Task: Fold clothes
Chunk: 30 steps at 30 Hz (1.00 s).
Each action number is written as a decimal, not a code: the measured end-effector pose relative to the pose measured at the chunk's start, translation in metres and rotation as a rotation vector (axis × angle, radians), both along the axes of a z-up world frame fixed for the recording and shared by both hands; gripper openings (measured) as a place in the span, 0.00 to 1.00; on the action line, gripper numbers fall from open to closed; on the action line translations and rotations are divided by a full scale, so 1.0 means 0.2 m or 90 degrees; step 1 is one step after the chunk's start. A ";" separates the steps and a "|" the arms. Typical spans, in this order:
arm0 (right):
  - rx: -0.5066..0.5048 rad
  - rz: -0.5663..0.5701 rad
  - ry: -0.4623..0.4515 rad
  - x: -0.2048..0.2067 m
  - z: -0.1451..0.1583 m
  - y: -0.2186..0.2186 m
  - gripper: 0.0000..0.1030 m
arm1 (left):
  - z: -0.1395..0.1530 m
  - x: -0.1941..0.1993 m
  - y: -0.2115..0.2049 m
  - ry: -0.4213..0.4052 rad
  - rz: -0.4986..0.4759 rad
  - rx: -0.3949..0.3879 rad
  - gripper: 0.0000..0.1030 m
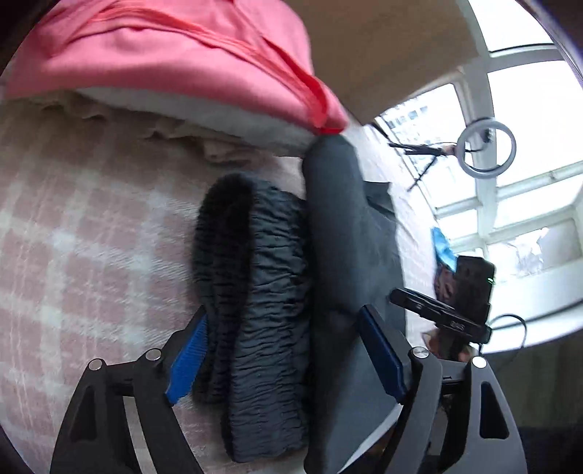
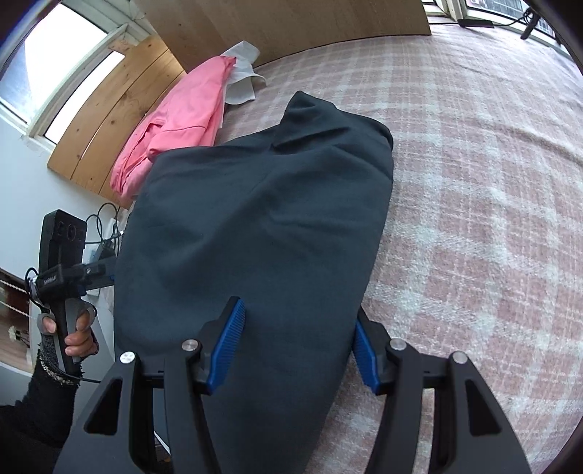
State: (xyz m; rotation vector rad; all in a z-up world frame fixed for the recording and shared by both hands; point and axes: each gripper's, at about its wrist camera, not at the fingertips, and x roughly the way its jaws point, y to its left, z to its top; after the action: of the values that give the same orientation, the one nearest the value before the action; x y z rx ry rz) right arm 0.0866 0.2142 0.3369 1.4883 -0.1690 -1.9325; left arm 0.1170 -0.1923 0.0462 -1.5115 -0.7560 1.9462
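A dark coat lies on the pink checked bed cover. In the left wrist view its ruched black part and fur trim show. My left gripper straddles this bundle, its blue pads standing wide beside the cloth, not squeezing it. In the right wrist view the coat is a smooth dark mass. My right gripper has a thick fold filling the gap between its pads, which press on it. A hand holds the left gripper's handle at the far left.
A pink garment and a white cloth lie by the wooden headboard. The pink garment sits just beyond the coat. A ring light stands by the windows. The bed cover stretches right.
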 end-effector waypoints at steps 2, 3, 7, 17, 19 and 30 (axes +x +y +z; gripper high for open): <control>-0.005 -0.006 -0.007 -0.01 0.00 0.01 0.54 | -0.02 -0.01 -0.04 -0.013 0.002 0.045 0.76; -0.007 -0.008 -0.009 -0.01 0.00 0.01 0.54 | -0.03 -0.01 -0.08 -0.021 0.008 0.078 0.76; -0.006 -0.012 -0.011 -0.01 0.00 0.00 0.54 | -0.06 -0.02 -0.09 -0.036 0.010 0.095 0.76; 0.006 -0.001 -0.002 0.00 0.00 0.00 0.55 | 0.05 0.01 0.12 0.052 -0.071 -0.124 0.76; 0.013 0.003 0.004 0.00 0.00 -0.01 0.55 | 0.04 -0.01 0.14 0.049 -0.070 -0.116 0.76; 0.015 0.011 0.013 0.01 0.00 -0.02 0.55 | 0.03 -0.03 0.20 0.048 -0.105 -0.095 0.71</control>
State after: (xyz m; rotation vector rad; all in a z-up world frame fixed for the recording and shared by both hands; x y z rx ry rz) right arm 0.0887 0.2111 0.3377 1.4796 -0.1231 -1.9419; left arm 0.1118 -0.1514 0.0521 -1.5250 -0.4471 1.9586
